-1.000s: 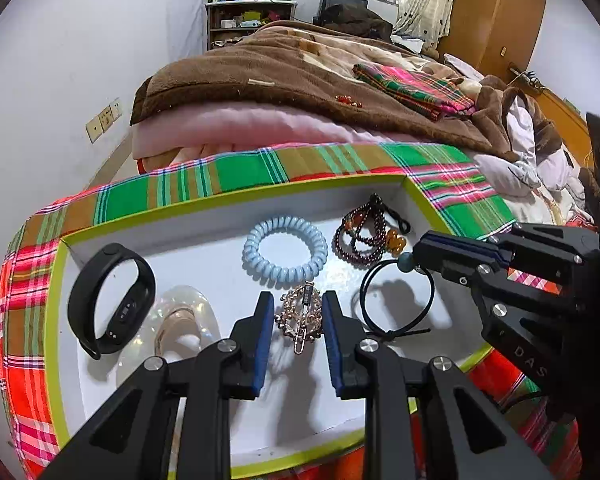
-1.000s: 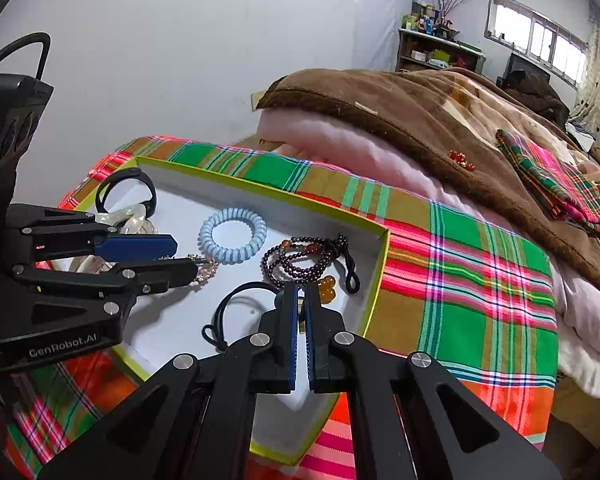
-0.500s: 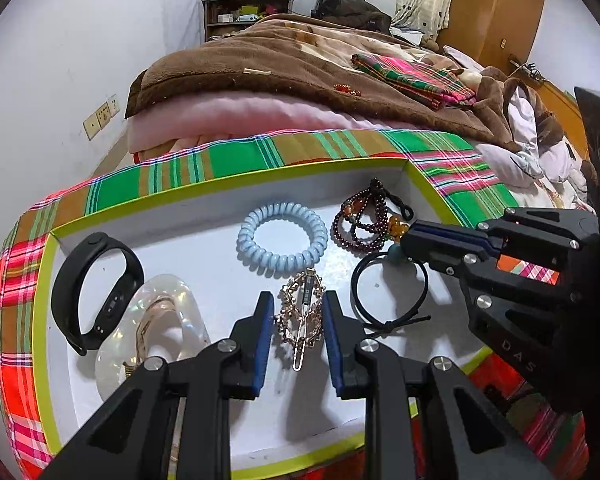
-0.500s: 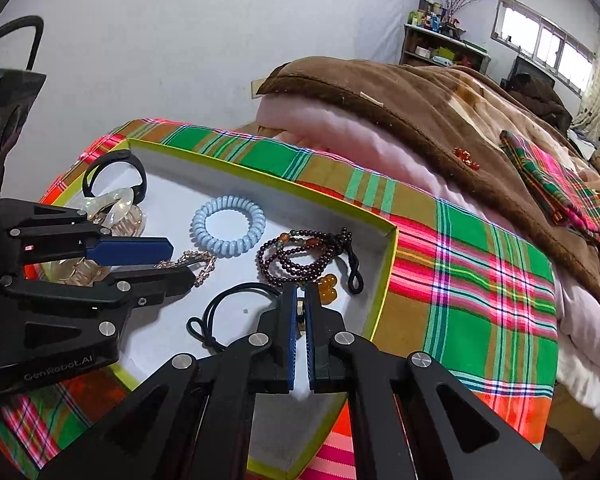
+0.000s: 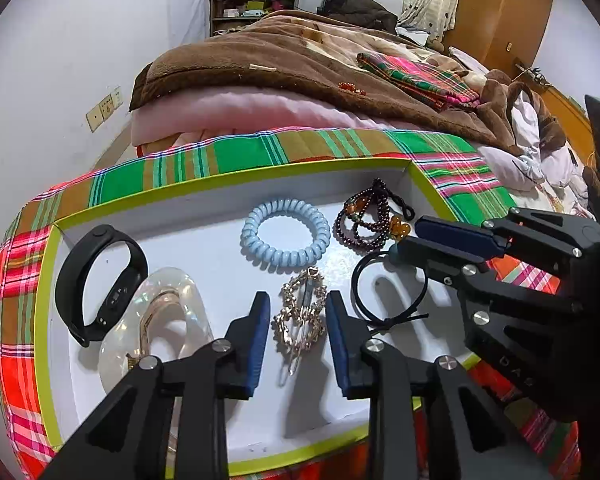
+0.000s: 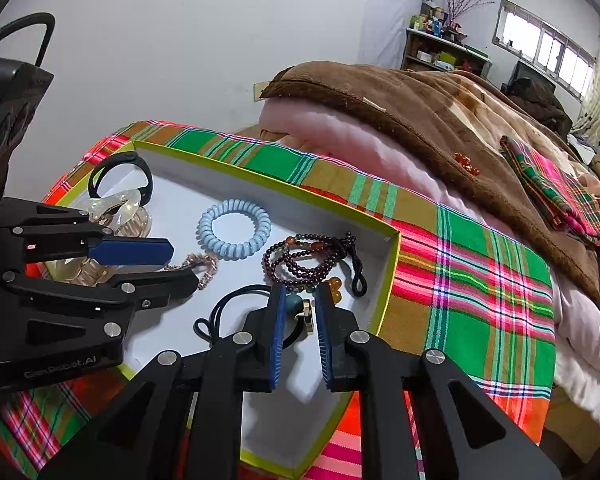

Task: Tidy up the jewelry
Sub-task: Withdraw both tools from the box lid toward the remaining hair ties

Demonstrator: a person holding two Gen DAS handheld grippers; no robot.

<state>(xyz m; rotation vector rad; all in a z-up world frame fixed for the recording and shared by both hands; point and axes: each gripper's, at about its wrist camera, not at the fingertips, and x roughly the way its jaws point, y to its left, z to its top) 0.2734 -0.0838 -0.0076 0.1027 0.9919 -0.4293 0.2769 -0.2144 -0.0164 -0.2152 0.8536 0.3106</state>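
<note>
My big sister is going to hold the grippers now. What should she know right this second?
Left gripper: jaws have just been opening; the gold chain clip lies between them on the tray floor, pads not pressing it.
Right gripper: jaws have just been opening too; the black cord's teal bead and charm sit between them, apparently released.
In the white tray: black fitness band, clear shell dish, blue spiral hair tie, dark bead bracelet.
Done: every piece in view lies in the tray.
Left: probably draw both grippers back; tidy if needed.
</note>
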